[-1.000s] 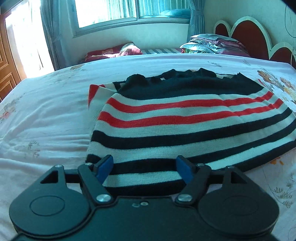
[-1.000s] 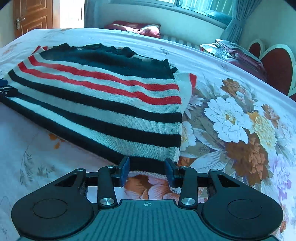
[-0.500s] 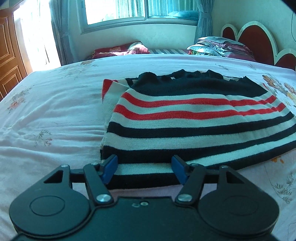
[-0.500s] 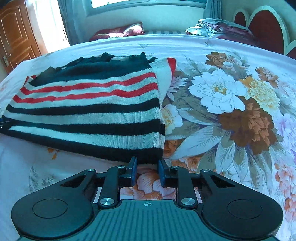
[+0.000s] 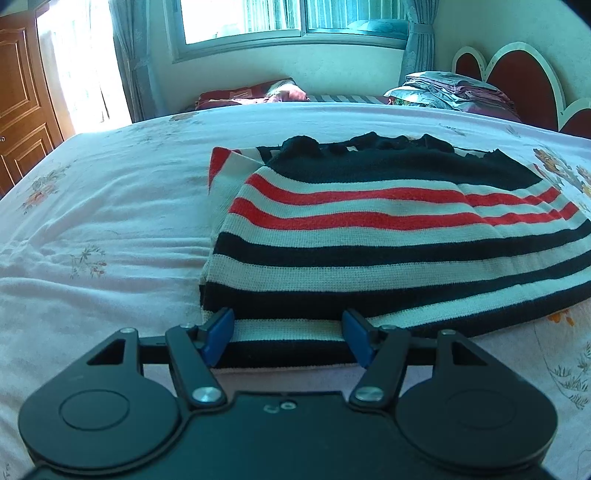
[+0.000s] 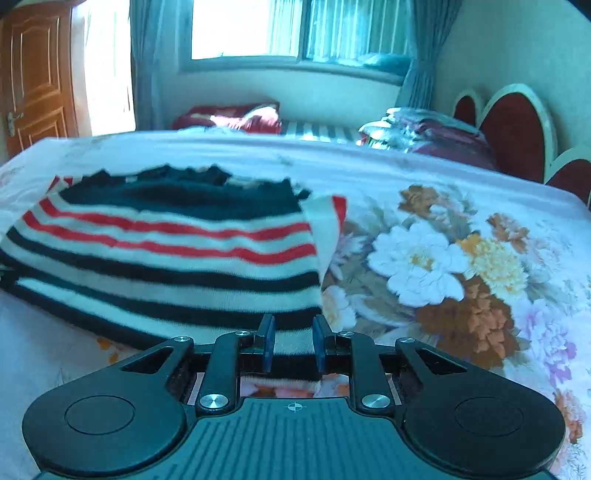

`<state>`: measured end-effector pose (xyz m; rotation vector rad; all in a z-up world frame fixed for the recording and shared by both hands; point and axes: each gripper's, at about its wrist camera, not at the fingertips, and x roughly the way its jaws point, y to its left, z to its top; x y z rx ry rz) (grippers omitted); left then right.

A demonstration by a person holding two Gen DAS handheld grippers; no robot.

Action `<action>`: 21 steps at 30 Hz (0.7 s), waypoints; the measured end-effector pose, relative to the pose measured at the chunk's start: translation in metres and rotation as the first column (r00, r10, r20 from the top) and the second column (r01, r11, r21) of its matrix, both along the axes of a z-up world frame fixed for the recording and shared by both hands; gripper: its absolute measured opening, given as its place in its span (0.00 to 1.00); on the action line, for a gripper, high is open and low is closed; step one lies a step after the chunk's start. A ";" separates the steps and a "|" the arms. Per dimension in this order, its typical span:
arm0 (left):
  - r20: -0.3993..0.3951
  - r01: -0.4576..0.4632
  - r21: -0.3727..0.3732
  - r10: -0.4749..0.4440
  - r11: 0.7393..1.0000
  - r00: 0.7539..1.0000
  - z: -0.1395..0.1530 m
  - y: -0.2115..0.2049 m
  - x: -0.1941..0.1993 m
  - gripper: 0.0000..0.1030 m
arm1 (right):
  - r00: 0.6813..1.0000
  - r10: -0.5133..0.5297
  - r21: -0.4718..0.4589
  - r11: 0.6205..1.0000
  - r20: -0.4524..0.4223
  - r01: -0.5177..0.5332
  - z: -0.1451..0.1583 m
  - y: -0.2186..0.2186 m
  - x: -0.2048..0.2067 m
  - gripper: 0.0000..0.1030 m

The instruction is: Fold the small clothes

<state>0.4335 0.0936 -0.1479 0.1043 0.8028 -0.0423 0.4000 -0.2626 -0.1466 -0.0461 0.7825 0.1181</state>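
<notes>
On the bed (image 5: 110,229), spread with a pale flowered sheet, we see a striped sweater (image 5: 388,236) lying flat, folded over itself, with bands of black, white and red running across it and a dark ragged edge at the far side. Starting at the left of the left wrist view, a wooden door (image 5: 22,122) stands beside a bright curtained window (image 5: 295,18); past the bed a dark red pillow (image 5: 251,96) lies under the sill, and further right a pile of folded bedding (image 5: 454,92) sits against a red headboard (image 5: 517,81). Our left gripper (image 5: 288,338) is at the sweater's near left corner, its jaws fairly wide, with the hem lying between the blue pads (image 5: 221,332); we cannot tell whether they press on the cloth. In the right wrist view the same sweater (image 6: 166,251) fills the left half, a little blurred, and the sheet's big printed flowers (image 6: 443,266) fill the right half. Our right gripper (image 6: 291,347) is at the sweater's near right corner, its jaws narrow, with the edge of the hem caught between the pads (image 6: 267,343) and lifted a little off the sheet, so that the sheet shows underneath it.
</notes>
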 end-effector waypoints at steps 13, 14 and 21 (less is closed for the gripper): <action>0.054 -0.046 -0.027 0.047 0.999 0.997 0.024 0.015 -0.029 0.76 | 0.999 -0.037 -0.013 0.999 0.016 0.037 -0.003 -0.001 -0.017 0.58; 0.059 -0.059 -0.052 0.062 0.997 0.996 0.026 0.020 -0.037 0.76 | 0.997 -0.053 0.005 0.999 0.048 0.053 0.002 -0.004 -0.024 0.68; -0.014 -0.159 -0.156 0.158 0.975 0.987 0.011 0.040 -0.055 0.72 | 0.999 -0.035 0.066 0.997 0.030 0.033 0.005 -0.004 -0.035 0.28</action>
